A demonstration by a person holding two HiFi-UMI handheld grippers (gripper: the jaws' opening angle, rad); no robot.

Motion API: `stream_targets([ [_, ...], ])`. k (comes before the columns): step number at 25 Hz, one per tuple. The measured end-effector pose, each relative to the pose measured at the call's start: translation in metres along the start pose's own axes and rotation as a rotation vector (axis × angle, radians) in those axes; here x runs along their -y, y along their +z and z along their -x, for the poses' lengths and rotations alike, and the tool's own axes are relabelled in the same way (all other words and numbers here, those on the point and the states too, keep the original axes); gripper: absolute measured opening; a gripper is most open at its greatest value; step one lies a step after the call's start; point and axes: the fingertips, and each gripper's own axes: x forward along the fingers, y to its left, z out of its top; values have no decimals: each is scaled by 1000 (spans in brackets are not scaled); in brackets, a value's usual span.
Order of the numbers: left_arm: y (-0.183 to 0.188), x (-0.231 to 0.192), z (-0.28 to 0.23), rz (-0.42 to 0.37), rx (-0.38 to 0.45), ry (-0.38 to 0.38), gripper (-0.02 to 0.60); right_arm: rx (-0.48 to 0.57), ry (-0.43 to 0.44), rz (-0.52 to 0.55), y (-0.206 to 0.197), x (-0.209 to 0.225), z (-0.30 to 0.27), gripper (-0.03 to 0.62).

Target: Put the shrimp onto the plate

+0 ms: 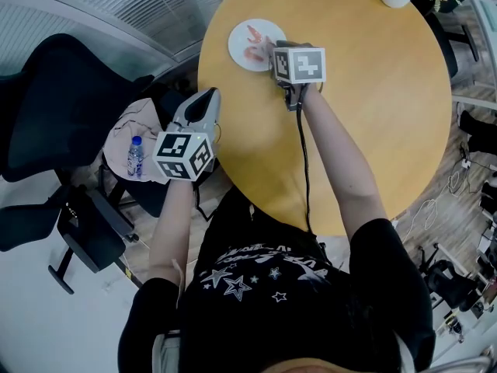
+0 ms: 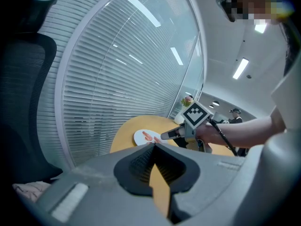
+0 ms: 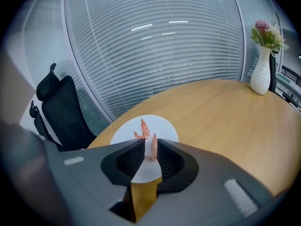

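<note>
Pink shrimp — soft, light, we judge, best pinched mid-body — sits between our right gripper jaws, barely parted, over the plate; left gripper closed.

Room held round wooden table. Blinds covered curved glass wall behind it. Black office chair stood near table. White vase with flowers sat at far edge. Strip lights shone overhead. Cables lay on pale floor.
</note>
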Motion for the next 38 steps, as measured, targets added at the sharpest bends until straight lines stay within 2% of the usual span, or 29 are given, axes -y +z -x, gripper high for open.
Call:
stream_targets([
  [13, 32, 25, 40, -39, 72, -24, 2, 156, 14, 5, 35, -27, 78, 81],
  [23, 59, 62, 89, -89, 154, -88, 2, 278, 25, 60, 33, -73, 164, 68],
  [28, 57, 83, 113, -117, 177, -128, 2, 344, -5, 91, 14, -89, 207, 25],
  [38, 27, 118, 131, -121, 150, -204, 2, 405, -17, 80, -64, -106, 256, 2],
])
